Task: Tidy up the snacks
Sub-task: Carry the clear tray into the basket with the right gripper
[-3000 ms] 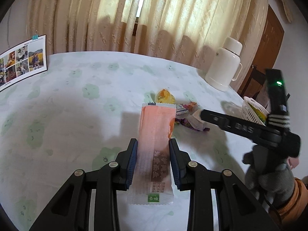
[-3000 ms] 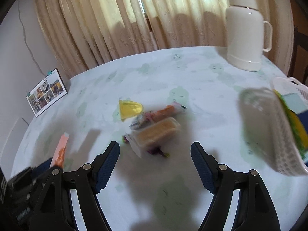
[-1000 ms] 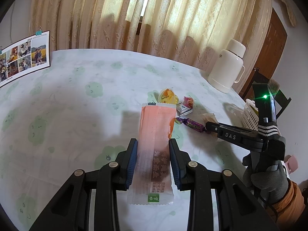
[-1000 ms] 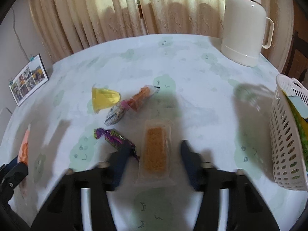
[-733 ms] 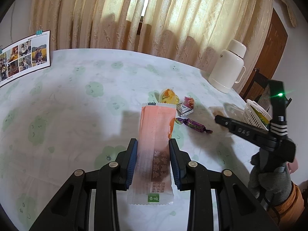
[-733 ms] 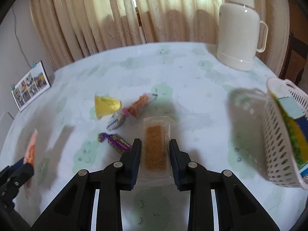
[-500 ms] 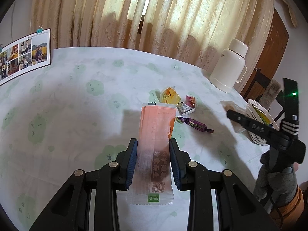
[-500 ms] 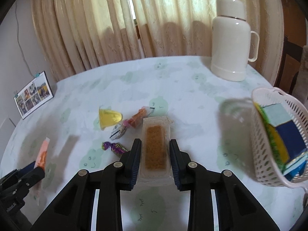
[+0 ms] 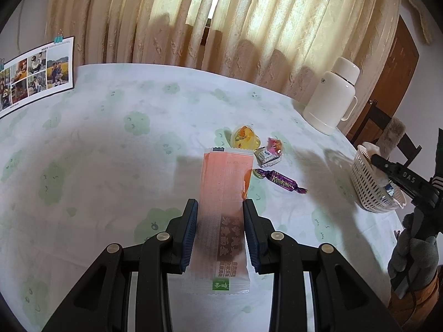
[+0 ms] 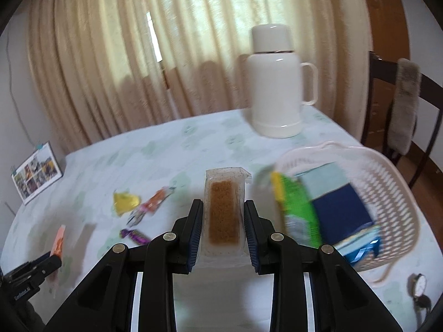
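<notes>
The right gripper (image 10: 223, 222) is clamped on a clear-wrapped brown snack bar (image 10: 223, 212), held off the table at the centre of its view, just left of the white perforated basket (image 10: 393, 193) at the right of the frame. The left gripper (image 9: 220, 228) is likewise closed on a long orange-pink snack packet (image 9: 224, 191), which runs from between its pads up toward the middle of the frame. The basket already holds several packs, green (image 10: 297, 213), dark blue (image 10: 342, 211) and pale blue among them, so part of the sorting looks done. Still loose on the table are a yellow jelly cup (image 9: 245, 137), a small silver-and-pink wrapped sweet (image 9: 270, 153) just right of it, and a purple wrapped candy (image 9: 281, 181) below those; with the two held items, that seems to leave five to put away. The surface is a table under a pale cloth with green cloud-like prints (image 9: 110, 149). A white thermos jug (image 10: 275, 83) stands at the far edge before cream curtains (image 9: 221, 19), a photo sheet (image 9: 33, 74) leans at upper left, and a dark wooden chair (image 10: 401, 94) sits at far right.
</notes>
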`<action>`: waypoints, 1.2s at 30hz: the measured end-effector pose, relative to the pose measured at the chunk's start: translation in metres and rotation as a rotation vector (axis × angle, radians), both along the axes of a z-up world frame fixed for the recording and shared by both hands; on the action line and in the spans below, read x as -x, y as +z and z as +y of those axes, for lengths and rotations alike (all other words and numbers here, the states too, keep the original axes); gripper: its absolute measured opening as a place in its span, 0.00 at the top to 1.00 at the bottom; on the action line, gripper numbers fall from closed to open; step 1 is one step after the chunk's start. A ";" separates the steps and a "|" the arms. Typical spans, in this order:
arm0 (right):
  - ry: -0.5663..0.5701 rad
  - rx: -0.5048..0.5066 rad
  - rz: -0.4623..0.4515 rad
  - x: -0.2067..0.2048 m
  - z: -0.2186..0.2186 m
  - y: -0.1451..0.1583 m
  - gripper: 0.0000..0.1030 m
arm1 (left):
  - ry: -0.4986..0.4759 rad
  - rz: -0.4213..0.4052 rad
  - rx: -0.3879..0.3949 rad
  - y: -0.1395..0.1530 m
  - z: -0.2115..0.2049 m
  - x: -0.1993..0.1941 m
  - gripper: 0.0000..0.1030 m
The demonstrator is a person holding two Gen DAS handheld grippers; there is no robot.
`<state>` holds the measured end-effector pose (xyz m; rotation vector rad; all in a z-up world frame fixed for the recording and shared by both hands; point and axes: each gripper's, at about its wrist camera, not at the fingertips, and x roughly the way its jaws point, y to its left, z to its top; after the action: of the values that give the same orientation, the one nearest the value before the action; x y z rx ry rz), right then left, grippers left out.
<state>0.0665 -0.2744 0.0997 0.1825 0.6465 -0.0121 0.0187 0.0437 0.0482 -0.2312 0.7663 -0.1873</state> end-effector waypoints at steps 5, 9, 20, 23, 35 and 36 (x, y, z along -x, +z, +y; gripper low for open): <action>-0.056 -0.017 -0.026 0.006 -0.027 0.007 0.70 | -0.016 0.003 -0.012 0.004 -0.008 -0.002 0.71; -0.097 -0.021 -0.053 0.011 -0.047 0.014 0.70 | -0.032 -0.008 -0.028 0.010 -0.018 -0.003 0.71; -0.206 -0.050 -0.057 0.015 -0.098 0.008 0.69 | -0.082 -0.018 -0.077 0.020 -0.052 -0.008 0.71; -0.220 -0.055 -0.047 0.013 -0.110 0.003 0.68 | -0.101 -0.021 -0.092 0.024 -0.064 -0.011 0.71; -0.225 -0.133 -0.035 0.015 -0.137 -0.017 0.56 | -0.212 -0.045 -0.130 0.043 -0.125 -0.021 0.71; -0.224 -0.135 -0.042 0.016 -0.137 -0.017 0.53 | -0.223 -0.045 -0.127 0.045 -0.131 -0.023 0.71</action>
<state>0.0510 -0.4119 0.0824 0.3844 0.5829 -0.1804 0.0419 -0.0870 0.0929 -0.0205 0.7556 -0.3526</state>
